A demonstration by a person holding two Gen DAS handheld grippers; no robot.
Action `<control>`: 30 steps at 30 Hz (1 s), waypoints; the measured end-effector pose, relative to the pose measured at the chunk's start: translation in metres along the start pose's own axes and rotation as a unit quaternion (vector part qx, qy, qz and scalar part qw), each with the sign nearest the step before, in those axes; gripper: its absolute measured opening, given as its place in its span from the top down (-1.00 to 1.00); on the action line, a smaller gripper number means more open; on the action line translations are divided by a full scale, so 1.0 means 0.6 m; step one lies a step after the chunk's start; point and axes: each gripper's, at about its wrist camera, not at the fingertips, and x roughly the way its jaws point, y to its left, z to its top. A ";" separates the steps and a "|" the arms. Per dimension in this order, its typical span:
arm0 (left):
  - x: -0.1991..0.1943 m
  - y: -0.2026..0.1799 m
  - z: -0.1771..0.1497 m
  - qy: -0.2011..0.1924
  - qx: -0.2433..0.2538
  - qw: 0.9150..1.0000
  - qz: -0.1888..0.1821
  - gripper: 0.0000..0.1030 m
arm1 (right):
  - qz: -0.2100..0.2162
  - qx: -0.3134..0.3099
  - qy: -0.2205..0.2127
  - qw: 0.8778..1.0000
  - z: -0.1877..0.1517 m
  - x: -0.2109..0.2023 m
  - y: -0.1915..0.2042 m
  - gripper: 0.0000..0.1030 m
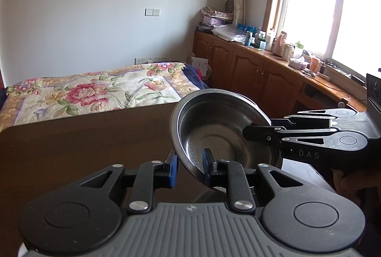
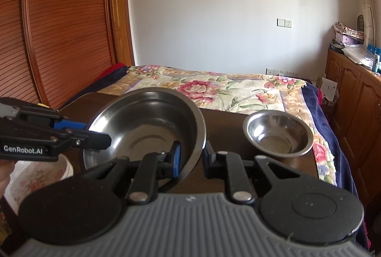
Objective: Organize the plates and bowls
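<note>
A large steel bowl (image 1: 214,128) (image 2: 147,121) hangs tilted above the dark table (image 1: 71,152) (image 2: 226,123). My left gripper (image 1: 190,167) (image 2: 91,131) is shut on its near-left rim, one blue pad outside and one inside. My right gripper (image 2: 192,158) (image 1: 264,125) is shut on the opposite rim, likewise straddling the wall. Under the held bowl another steel dish (image 2: 89,160) lies on the table, mostly hidden. A smaller steel bowl (image 2: 278,135) stands upright on the table's right side.
A white floral basin (image 2: 35,176) sits low at the left beside the table. Beyond the table's far edge is a bed (image 1: 95,92) with a flowered cover. Wooden cabinets (image 1: 250,71) with clutter on top run along the right under the window.
</note>
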 end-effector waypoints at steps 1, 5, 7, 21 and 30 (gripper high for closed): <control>-0.003 -0.001 -0.004 0.000 -0.002 1.000 -0.002 0.55 | 0.001 0.001 0.000 1.000 -0.004 -0.005 0.001 0.59; -0.021 -0.007 -0.022 -0.003 -0.005 1.000 -0.011 0.55 | 0.003 0.005 -0.001 1.000 -0.016 -0.020 0.007 0.59; -0.028 -0.012 -0.031 -0.004 -0.003 1.000 -0.013 0.55 | 0.002 0.005 -0.001 1.000 -0.023 -0.028 0.011 0.59; -0.047 -0.027 -0.094 0.018 -0.002 1.000 -0.023 0.54 | 0.004 0.007 0.013 1.000 -0.072 -0.057 0.031 0.59; -0.050 -0.024 -0.119 0.036 0.000 0.999 -0.025 0.54 | 0.001 -0.019 0.025 1.000 -0.092 -0.059 0.043 0.59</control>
